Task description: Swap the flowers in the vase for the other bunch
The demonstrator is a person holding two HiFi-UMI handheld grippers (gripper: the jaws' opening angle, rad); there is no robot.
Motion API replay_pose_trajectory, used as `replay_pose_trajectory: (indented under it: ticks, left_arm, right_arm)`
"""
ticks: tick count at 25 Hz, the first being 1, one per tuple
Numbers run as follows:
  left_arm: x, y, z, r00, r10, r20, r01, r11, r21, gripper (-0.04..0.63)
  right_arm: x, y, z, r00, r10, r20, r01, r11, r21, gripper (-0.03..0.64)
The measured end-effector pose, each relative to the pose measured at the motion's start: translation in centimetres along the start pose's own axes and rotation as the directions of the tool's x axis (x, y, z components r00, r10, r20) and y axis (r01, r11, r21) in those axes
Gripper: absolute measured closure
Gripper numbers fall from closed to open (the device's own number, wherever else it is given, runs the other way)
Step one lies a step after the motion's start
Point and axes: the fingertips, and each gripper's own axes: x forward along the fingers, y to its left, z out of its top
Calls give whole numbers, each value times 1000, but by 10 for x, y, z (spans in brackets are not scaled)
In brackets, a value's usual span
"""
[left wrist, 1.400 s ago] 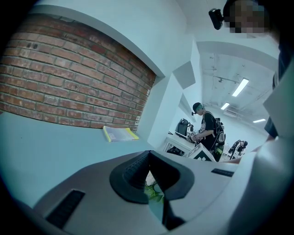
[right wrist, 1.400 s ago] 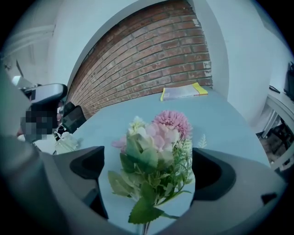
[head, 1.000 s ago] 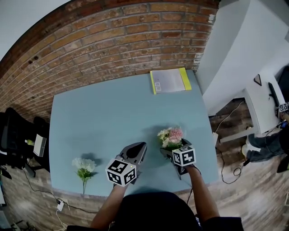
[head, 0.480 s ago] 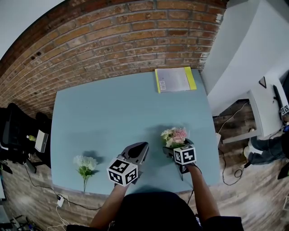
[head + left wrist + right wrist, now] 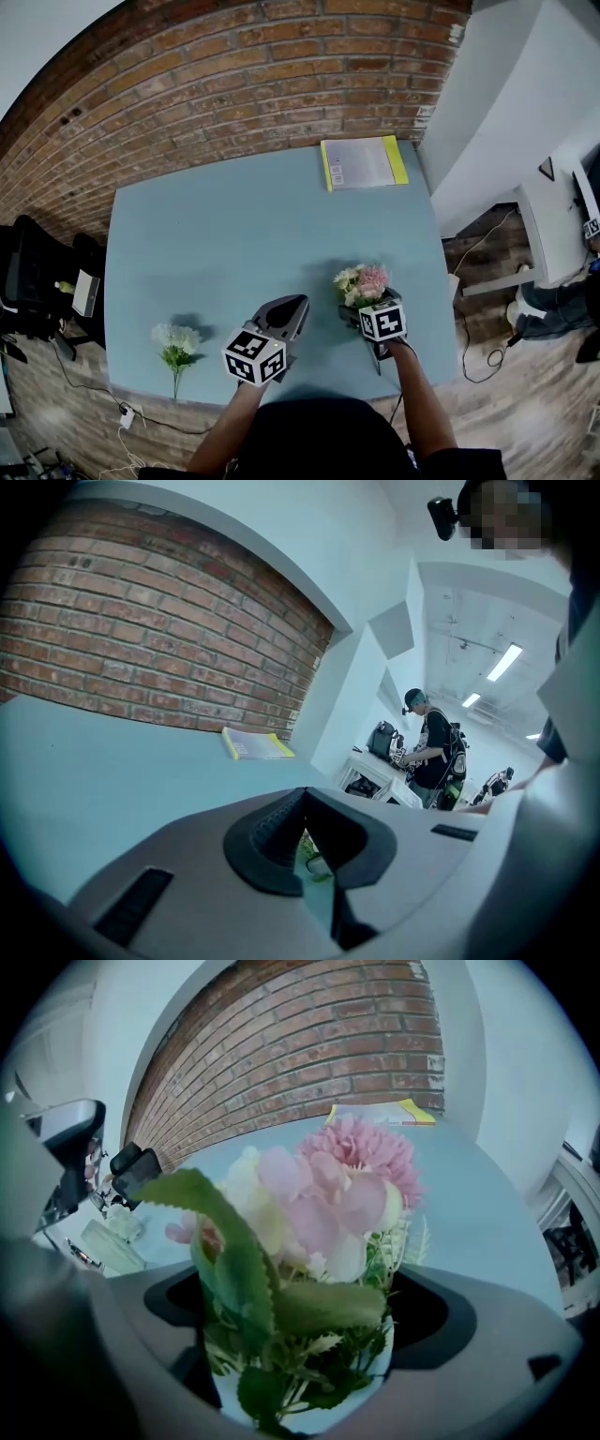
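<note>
Right gripper view: we clamp the vase [image 5: 309, 1417], with the pink bunch [image 5: 328, 1194] planted in it.
Our right gripper [image 5: 300, 1316] is closed on the vase's white wall. Our left gripper [image 5: 302, 836], jaws together and empty, hangs just left of the vase. The white bunch [image 5: 175, 343] lies on the table [image 5: 216, 234], well left of the vase. If snagged pink stems get tugged, we judge the vase could slip or tip.
</note>
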Motion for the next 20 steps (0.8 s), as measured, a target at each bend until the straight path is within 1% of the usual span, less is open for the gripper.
replay_pose_trajectory:
  ticks: [3, 7, 13, 15, 17, 20]
  left_arm:
    - [0, 0, 0, 1000, -1, -1, 1, 1000, -2, 586]
    - [0, 0, 0, 1000, 7, -2, -7, 1000, 15, 586]
    - [0, 1, 0, 1000, 10, -1, -10, 1000, 4, 586]
    - [-1, 1, 0, 1000, 10, 1, -10, 1000, 2, 586]
    - [-1, 2, 1, 1000, 10, 3, -10, 1000, -1, 586]
    - [-2, 2, 1, 1000, 10, 5, -10, 1000, -2, 586]
  right_arm:
    - [0, -3, -1, 1000, -11, -9, 11, 1000, -6, 57]
    - [0, -3, 0, 1000, -14, -26, 13, 1000, -23, 58]
    - [-1, -3, -2, 999, -18, -43, 17, 1000, -16, 66]
    - [-3, -3, -1, 999, -22, -44, 22, 1000, -7, 86]
    - [-4, -3, -1, 999, -22, -43, 23, 1000, 15, 129]
    - [-4, -8, -4, 998, -40, -44, 41, 999, 29, 150]
